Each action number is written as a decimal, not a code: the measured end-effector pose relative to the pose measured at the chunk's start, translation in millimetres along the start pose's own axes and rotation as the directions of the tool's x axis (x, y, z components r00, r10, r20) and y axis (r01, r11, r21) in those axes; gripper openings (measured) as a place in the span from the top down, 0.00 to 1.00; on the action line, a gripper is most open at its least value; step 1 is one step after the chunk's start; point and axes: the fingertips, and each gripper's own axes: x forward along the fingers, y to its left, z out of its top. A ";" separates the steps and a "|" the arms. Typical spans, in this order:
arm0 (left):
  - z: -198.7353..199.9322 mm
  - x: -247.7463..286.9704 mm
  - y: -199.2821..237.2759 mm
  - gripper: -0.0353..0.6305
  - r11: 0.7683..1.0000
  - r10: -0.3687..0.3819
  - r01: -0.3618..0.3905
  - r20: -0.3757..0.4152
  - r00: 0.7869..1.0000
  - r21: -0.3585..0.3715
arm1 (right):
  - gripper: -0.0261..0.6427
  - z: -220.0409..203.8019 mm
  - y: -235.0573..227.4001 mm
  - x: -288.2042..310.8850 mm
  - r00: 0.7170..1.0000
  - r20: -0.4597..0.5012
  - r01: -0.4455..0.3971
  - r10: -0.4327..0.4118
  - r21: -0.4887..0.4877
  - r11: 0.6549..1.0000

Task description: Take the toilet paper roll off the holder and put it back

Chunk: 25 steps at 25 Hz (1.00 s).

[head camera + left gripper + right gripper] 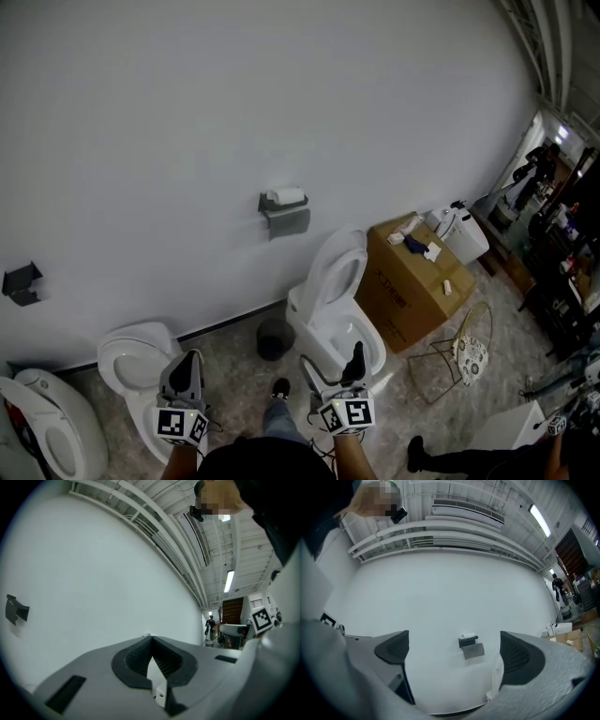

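Note:
A white toilet paper roll [285,197] lies on top of a grey wall holder [286,217] on the white wall, well ahead of both grippers. In the right gripper view the roll [468,636] and holder [471,648] show small between the wide-apart jaws. My right gripper [334,369] is held low near my body, open and empty. My left gripper [186,373] is also low, at the left, its jaws pressed together with nothing between them [151,654].
A white toilet [336,314] stands under the holder, another toilet [137,361] at the left. A dark bin [275,338] sits between them. A cardboard box [415,278] and a wire stand [459,355] are at the right. A second grey holder [21,282] hangs far left.

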 end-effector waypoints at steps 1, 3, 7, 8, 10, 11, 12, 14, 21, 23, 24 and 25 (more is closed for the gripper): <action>-0.7 4.2 0.0 0.94 1.000 0.005 -0.005 -0.001 1.000 0.001 | 0.09 -0.9 -3.8 4.3 1.000 0.001 -0.001 0.001 0.003 1.000; -2.8 13.6 -0.4 0.94 1.000 0.011 -0.011 -0.005 1.000 0.003 | 0.09 -2.3 -12.2 13.3 1.000 0.002 0.000 0.000 0.008 1.000; -7.0 39.3 1.7 0.94 1.000 0.019 -0.019 -0.015 1.000 0.008 | 0.09 -6.5 -28.2 36.6 1.000 -0.001 -0.001 0.001 0.012 1.000; -8.4 46.9 1.9 0.94 1.000 0.021 -0.021 -0.017 1.000 0.008 | 0.09 -8.4 -33.0 42.2 1.000 -0.002 -0.001 0.001 0.013 1.000; -11.2 62.8 1.4 0.94 1.000 0.025 -0.024 -0.019 1.000 0.008 | 0.09 -11.9 -43.1 54.0 1.000 -0.006 -0.001 0.001 0.013 1.000; -12.8 71.1 0.9 0.94 1.000 0.026 -0.025 -0.020 0.999 0.008 | 0.09 -13.2 -48.3 60.7 1.000 -0.009 -0.001 0.001 0.012 1.000; -14.3 79.9 0.6 0.94 1.000 0.026 -0.026 -0.022 0.999 0.008 | 0.09 -14.4 -53.8 67.7 1.000 -0.011 -0.001 0.001 0.012 1.000; -16.1 98.7 -0.3 0.94 1.000 0.026 -0.026 -0.025 0.999 0.010 | 0.09 -15.9 -65.1 82.7 1.000 -0.010 0.002 -0.001 0.014 1.000; -18.2 169.7 -2.9 0.94 0.999 0.029 -0.028 -0.026 0.999 0.025 | 0.09 -20.5 -107.2 142.2 1.000 -0.004 0.001 -0.001 0.024 1.000; -18.1 189.8 -3.1 0.94 0.999 0.033 -0.032 -0.029 0.999 0.031 | 0.09 -21.6 -118.3 160.5 1.000 -0.009 -0.001 0.001 0.023 1.000; -18.0 199.6 -3.5 0.94 0.999 0.032 -0.031 -0.030 0.999 0.034 | 0.09 -21.5 -123.4 169.6 1.000 -0.012 -0.003 0.003 0.020 1.000; -18.1 209.0 -4.2 0.94 0.999 0.031 -0.030 -0.031 0.999 0.036 | 0.09 -21.6 -128.7 178.4 1.000 -0.015 -0.005 0.006 0.019 1.000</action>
